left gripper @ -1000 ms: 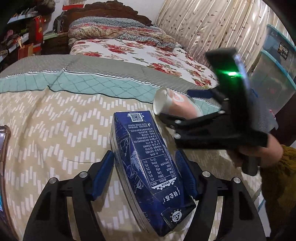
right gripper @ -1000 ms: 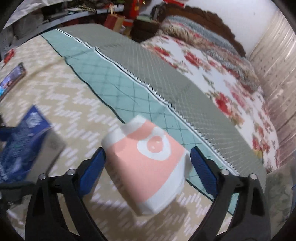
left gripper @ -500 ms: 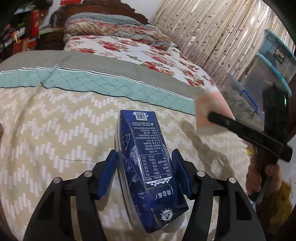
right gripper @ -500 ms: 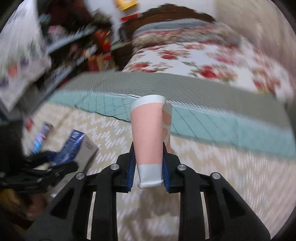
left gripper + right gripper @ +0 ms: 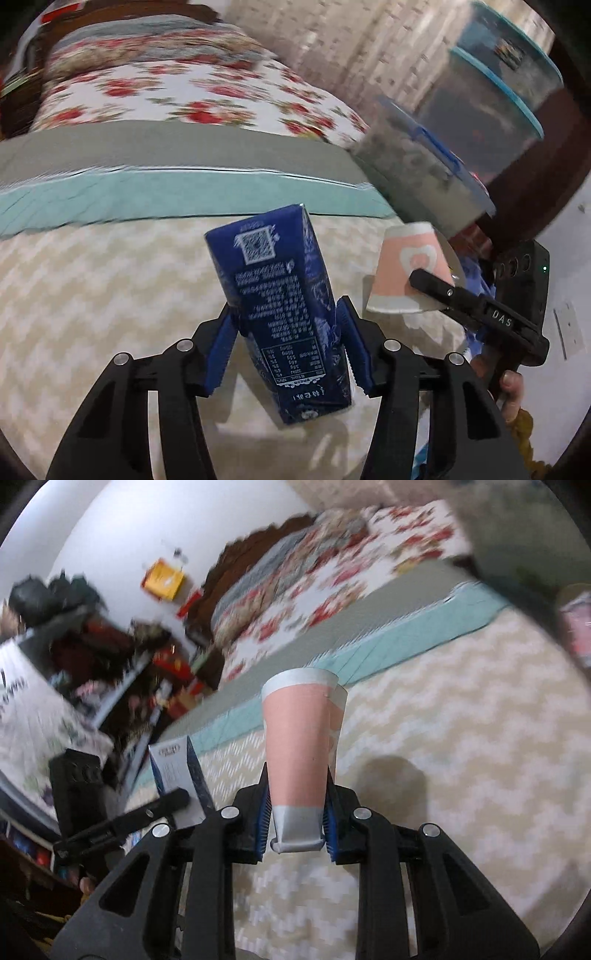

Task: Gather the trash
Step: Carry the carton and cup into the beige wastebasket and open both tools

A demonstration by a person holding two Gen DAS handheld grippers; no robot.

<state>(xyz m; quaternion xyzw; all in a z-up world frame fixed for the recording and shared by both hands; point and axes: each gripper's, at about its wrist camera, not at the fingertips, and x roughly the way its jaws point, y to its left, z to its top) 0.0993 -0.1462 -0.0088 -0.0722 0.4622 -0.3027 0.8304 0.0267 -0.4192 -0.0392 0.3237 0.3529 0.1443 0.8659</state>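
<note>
Left gripper (image 5: 286, 343) clamped on a dark blue carton (image 5: 286, 306); its jaws have just been closing, and the blue pads (image 5: 221, 354) now press both long sides. Carton lifted clear of the bedspread (image 5: 92, 280), tilted, printed panel and code square facing the camera, far end pointing toward the teal band of the bedding. Right gripper (image 5: 295, 819) squeezed tight on a pink paper cup (image 5: 299, 749); the cup is flattened between the pads, white rim away from the camera, white base band at the jaw roots. Cup held off the zigzag-patterned cover, its shadow falling on the cover just to the right. From the left wrist view the same cup (image 5: 406, 273) shows to the right of the carton, near but apart from it, pinched by the black finger of the right gripper (image 5: 436, 288); a hand (image 5: 511, 384) grips the handle below. From the right wrist view the carton (image 5: 177, 775) appears at lower left in the other gripper (image 5: 173, 801). Stacked clear storage bins (image 5: 480, 122) with blue lids stand beyond the bed's edge, blurred. Floral quilt (image 5: 177, 92) farther back.
</note>
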